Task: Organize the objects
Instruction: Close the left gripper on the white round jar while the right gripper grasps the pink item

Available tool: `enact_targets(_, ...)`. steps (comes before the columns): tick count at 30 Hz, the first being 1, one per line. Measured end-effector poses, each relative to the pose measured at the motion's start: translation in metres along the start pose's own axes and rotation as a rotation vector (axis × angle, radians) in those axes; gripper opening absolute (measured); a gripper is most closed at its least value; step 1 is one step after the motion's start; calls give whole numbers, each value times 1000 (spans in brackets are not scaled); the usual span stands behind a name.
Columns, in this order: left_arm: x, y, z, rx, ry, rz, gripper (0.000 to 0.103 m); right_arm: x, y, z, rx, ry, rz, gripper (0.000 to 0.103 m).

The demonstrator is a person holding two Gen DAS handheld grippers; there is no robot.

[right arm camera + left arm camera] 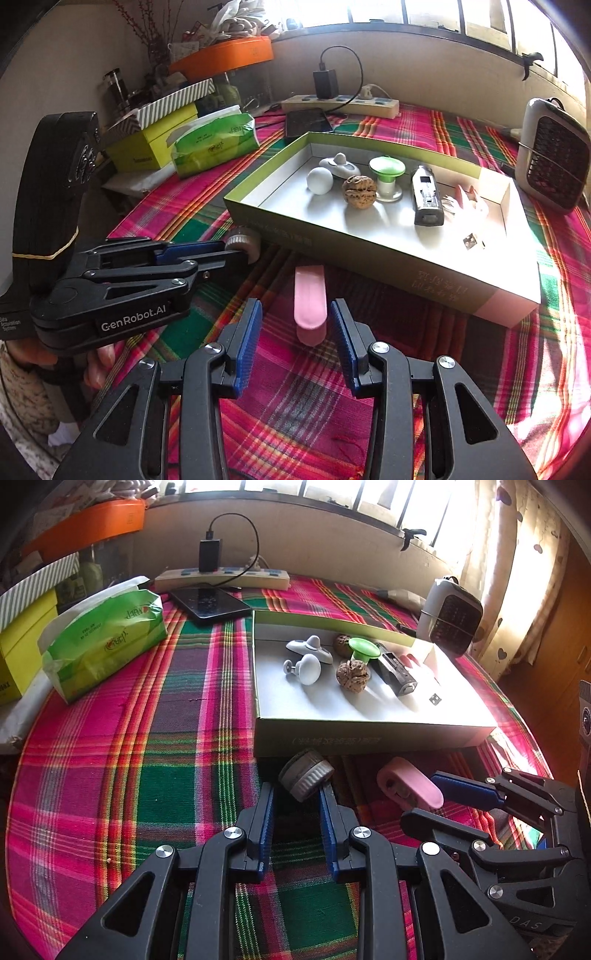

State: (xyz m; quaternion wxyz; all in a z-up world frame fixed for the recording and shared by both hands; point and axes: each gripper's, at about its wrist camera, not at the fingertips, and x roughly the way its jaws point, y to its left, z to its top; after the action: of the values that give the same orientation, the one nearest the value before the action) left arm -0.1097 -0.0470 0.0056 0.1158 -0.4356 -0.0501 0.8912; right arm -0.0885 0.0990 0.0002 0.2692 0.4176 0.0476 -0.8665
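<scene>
Left of the shallow box [369,734] the plaid cloth [147,775] lies open up to the tissue pack [103,642]. Before its near wall, a ribbed cap [306,773] and pink clip [309,302] crowd the strip.

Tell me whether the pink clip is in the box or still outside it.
Outside. The pink clip lies on the plaid cloth in front of the box's near wall, between the right gripper's open fingers.

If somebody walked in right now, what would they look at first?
Probably the bright pink and green plaid tablecloth covering the whole table. Next, the shallow open box in the middle, holding a walnut, a green knob and white knobs. In front of the box, the left gripper pinches a ribbed grey cap, while the right gripper sits around a pink clip on the cloth.
</scene>
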Motion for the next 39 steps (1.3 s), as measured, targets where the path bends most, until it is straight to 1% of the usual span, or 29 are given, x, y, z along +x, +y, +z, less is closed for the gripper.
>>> enact_targets(4, 0, 2, 1, 5, 0, -13, 23, 7, 2, 2, -7, 14, -12, 40)
enact_targets(7, 1, 2, 1, 6, 1, -33, 28, 11, 5, 3, -18, 22, -20, 40)
enact_targets(10, 3, -1, 3, 26, 4, -31, 32, 14, 8, 4, -35, 27, -34, 40)
enact_targets(14, 6, -5, 6, 48, 5, -15, 32, 16, 10, 6, -48, 30, -66, 40)
enact_targets(20, 9, -7, 11, 59, 5, -7, 32, 16, 7, 6, -37, 28, -82, 40)
enact_targets(26, 10, -7, 11, 53, 4, -6, 32, 16, 6, 6, -32, 27, -77, 40)
enact_targets(28, 10, -8, 11, 54, 1, 2, 31, 16, 5, 7, -30, 26, -81, 39)
enact_targets(30, 10, -8, 11, 56, 0, 12, 30, 16, 4, 7, -27, 25, -86, 34)
enact_targets(31, 10, -8, 11, 57, 0, 15, 29, 15, 3, 7, -22, 24, -83, 33)
enact_targets(34, 10, -8, 12, 53, 1, 18, 29, 15, 1, 7, -12, 22, -80, 31)
enact_targets(39, 10, -8, 12, 47, 2, 19, 29, 15, 1, 7, -11, 21, -80, 23)
